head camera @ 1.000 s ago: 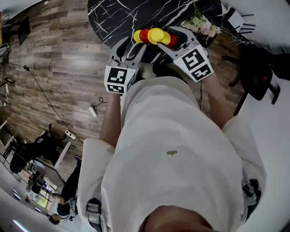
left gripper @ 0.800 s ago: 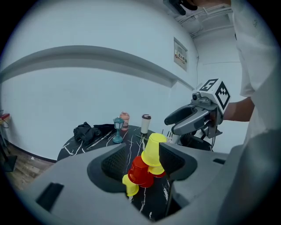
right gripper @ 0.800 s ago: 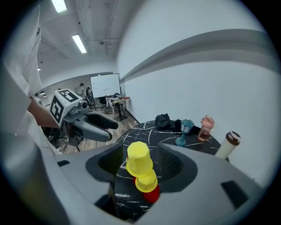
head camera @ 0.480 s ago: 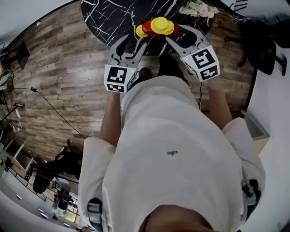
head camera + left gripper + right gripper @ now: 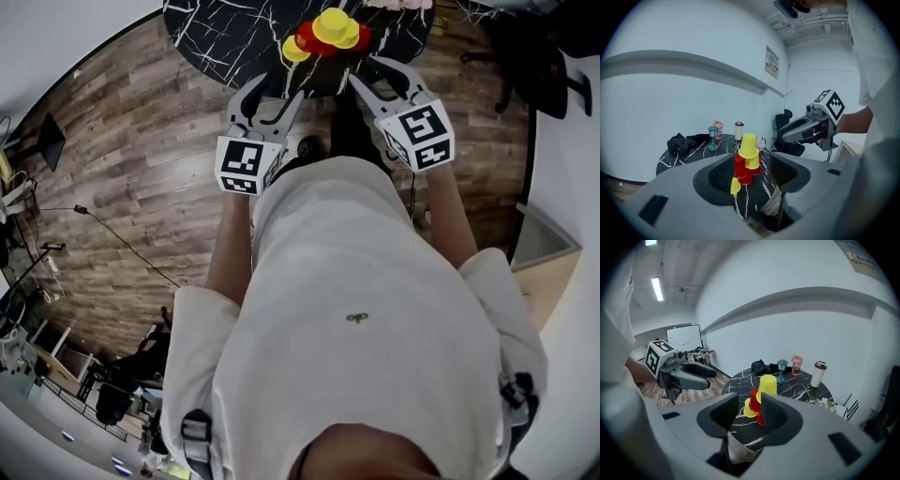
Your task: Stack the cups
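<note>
**Both grippers empty, short of the cups**

Left gripper (image 5: 277, 90): jaws apart, nothing between. Cups (image 5: 328, 34), red and yellow, piled at the table's (image 5: 225, 33) near edge, lower ones partly hidden. Right gripper (image 5: 380, 75): jaws just been closing, gap remains, empty. Table's far side cut off.

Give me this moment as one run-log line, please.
cups: red and yellow pile on black table, yellow on top | left gripper: open, empty | right gripper: jaws just been closing, nothing between them
</note>
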`<action>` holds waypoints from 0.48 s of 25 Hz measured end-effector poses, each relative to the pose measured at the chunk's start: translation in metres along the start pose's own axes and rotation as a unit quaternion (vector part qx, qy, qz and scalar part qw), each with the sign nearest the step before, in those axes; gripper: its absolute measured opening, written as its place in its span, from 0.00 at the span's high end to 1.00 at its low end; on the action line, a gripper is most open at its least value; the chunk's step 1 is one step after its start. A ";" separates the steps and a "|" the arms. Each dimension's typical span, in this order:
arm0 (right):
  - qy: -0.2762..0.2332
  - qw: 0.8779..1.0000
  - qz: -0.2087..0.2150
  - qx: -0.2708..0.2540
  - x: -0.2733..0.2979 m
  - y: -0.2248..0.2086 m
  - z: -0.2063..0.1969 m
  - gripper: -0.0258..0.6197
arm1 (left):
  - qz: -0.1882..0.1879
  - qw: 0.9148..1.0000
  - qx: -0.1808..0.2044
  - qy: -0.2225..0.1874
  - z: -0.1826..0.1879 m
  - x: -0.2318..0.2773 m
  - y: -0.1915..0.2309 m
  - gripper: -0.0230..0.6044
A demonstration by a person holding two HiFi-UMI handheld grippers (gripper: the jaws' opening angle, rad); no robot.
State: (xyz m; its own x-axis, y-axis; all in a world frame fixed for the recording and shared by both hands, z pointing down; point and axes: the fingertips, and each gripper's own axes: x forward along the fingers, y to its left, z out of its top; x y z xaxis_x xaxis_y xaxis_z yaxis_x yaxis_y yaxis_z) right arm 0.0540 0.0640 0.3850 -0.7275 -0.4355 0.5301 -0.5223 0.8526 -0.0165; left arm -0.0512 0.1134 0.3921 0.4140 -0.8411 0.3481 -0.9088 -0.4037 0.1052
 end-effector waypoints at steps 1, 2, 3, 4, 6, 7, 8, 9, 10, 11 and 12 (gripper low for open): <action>-0.003 1.000 -0.004 0.004 -0.003 0.004 -0.001 0.73 | -0.004 1.000 0.002 -0.002 0.000 -0.003 -0.003 0.59; -0.006 1.000 -0.008 0.007 -0.007 0.008 -0.002 0.73 | -0.008 1.000 0.004 -0.003 -0.001 -0.007 -0.005 0.60; -0.009 1.000 -0.011 0.011 -0.010 0.013 -0.003 0.74 | -0.012 1.000 0.006 -0.005 -0.001 -0.010 -0.008 0.60; -0.011 1.000 -0.014 0.013 -0.014 0.017 -0.004 0.75 | -0.017 1.000 0.009 -0.007 0.000 -0.014 -0.011 0.60; -0.015 1.000 -0.022 0.016 -0.020 0.025 -0.004 0.76 | -0.027 0.999 0.015 -0.011 0.001 -0.020 -0.016 0.61; -0.018 0.999 -0.027 0.017 -0.023 0.028 -0.005 0.77 | -0.032 0.999 0.017 -0.013 0.002 -0.023 -0.019 0.61; -0.020 0.999 -0.032 0.018 -0.027 0.030 -0.005 0.78 | -0.036 0.999 0.020 -0.014 0.003 -0.025 -0.022 0.61; -0.022 0.999 -0.037 0.020 -0.030 0.033 -0.006 0.79 | -0.040 0.999 0.023 -0.015 0.003 -0.027 -0.024 0.63; -0.023 0.999 -0.041 0.022 -0.032 0.035 -0.007 0.80 | -0.044 0.999 0.026 -0.016 0.004 -0.028 -0.027 0.63; -0.025 0.998 -0.045 0.025 -0.035 0.038 -0.008 0.81 | -0.047 0.998 0.028 -0.018 0.005 -0.030 -0.029 0.64; -0.026 0.998 -0.049 0.027 -0.038 0.041 -0.009 0.82 | -0.050 0.998 0.030 -0.019 0.006 -0.031 -0.031 0.64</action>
State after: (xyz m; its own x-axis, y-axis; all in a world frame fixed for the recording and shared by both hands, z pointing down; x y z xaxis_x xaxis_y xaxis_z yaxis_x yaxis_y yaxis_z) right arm 0.0645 0.1178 0.3713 -0.6934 -0.5312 0.4870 -0.6143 0.7889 -0.0141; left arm -0.0353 0.1497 0.3725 0.5050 -0.8080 0.3035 -0.8585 -0.5064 0.0804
